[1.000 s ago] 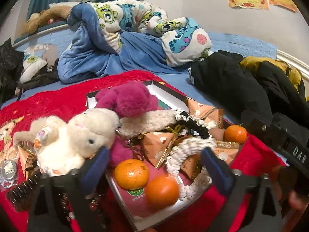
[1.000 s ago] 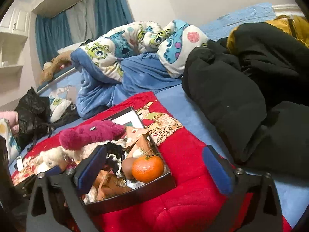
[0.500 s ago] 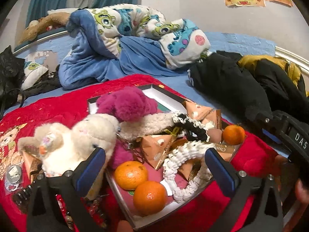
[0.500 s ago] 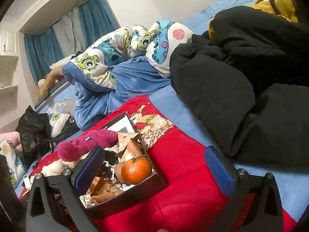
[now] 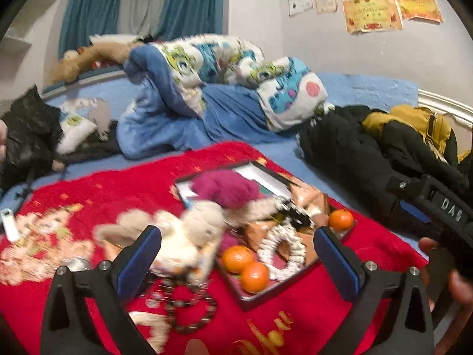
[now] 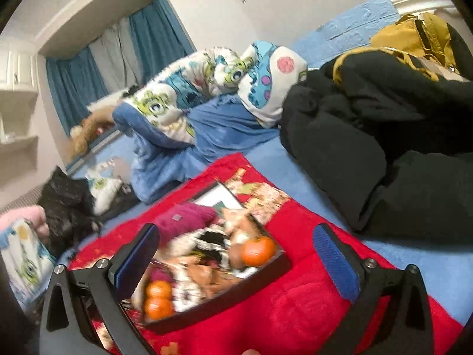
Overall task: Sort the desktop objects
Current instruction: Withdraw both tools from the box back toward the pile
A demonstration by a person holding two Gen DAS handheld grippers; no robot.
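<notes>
Left gripper point(image 5: 236, 254), in its own wrist view, hangs with its blue-padded fingers point(image 5: 139, 259) spread wide and nothing between them, above a red blanket point(image 5: 103, 189) laid over the bed. Below it sits a shallow dark-rimmed box point(image 5: 251, 301) crowded with things: two tangerines point(image 5: 246, 267) touching each other at the near corner, a third tangerine point(image 5: 341, 219) at the right corner, a white crocheted ring point(image 5: 280, 251), and a magenta plush point(image 5: 226, 188) at the far end. A cream plush toy point(image 5: 189, 236) leans over the box's left rim, partly on the blanket, and a dark bead bracelet point(image 5: 189, 313) lies on the blanket just in front of it. At the right edge the other gripper's black body shows, gripped by a hand point(image 5: 452, 272).

Right gripper point(image 6: 236, 254), in its wrist view, is likewise spread wide and empty, above the box point(image 6: 224, 304) seen from the side. One tangerine point(image 6: 257, 251) is at the near right corner, two point(image 6: 158, 298) at the left, much of it motion-blurred. Black clothing point(image 6: 369, 153) is heaped to the right.
</notes>
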